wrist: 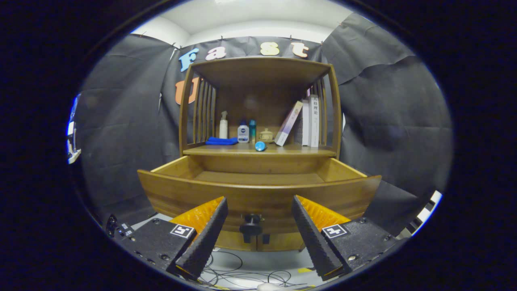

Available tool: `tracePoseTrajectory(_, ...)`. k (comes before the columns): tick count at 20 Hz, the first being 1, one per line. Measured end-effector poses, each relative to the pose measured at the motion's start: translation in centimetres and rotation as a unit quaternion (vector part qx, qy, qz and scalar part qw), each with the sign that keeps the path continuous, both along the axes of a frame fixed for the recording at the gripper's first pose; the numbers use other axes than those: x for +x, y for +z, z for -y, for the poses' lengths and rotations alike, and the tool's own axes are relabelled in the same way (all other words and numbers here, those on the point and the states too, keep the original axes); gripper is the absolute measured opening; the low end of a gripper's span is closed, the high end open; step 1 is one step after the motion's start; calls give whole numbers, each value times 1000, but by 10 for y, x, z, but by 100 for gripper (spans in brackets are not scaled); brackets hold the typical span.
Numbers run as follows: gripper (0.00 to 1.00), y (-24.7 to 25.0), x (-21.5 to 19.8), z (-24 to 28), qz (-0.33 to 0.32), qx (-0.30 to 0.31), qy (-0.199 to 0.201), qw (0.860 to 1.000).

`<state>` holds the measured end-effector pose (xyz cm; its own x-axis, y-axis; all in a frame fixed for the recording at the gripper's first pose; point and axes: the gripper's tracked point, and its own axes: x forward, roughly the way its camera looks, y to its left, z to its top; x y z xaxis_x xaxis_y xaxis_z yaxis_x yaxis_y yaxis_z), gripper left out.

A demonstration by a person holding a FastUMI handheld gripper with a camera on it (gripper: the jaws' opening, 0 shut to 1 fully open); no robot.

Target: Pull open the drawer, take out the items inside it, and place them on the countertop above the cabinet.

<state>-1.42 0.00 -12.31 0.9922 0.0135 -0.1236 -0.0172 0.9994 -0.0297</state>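
Observation:
The wooden cabinet's drawer stands pulled out toward me, and the part of its floor that I can see is bare wood. Its dark round knob sits on the drawer front, in line with the gap between my fingers. My gripper is open, with nothing between its fingers, held just in front of the drawer front. On the countertop above the drawer lies a blue cylinder on its side near the front edge.
Further back on the countertop are a folded blue cloth, a white spray bottle, two small bottles, a small lidded jar and several books. Slatted sides and a top shelf enclose it. Cables trail over the floor below.

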Motion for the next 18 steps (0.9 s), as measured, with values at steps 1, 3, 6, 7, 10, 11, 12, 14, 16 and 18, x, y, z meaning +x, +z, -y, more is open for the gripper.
tracePoseTrajectory(1,100,-8,0,1,-4,-7,0,1000)
tracePoseTrajectory(3,100,-19,8,1,-14,-3,-1,1000)
tracePoseTrajectory(6,100,-27,17,4,-24,21,-2,999)
tracePoseTrajectory(7,100,-29,22,6,-26,21,-4,999)
tracePoseTrajectory(10,100,-34,34,9,-28,12,-11,999)
tracePoseTrajectory(11,100,-36,38,7,-30,11,-10,999)
tracePoseTrajectory(12,100,-38,42,6,-31,11,-11,999)
tracePoseTrajectory(14,100,-43,48,3,-34,17,-12,999)
tracePoseTrajectory(16,100,-48,53,0,-37,21,-13,999)
tracePoseTrajectory(18,100,-52,60,-1,-40,28,-17,999)
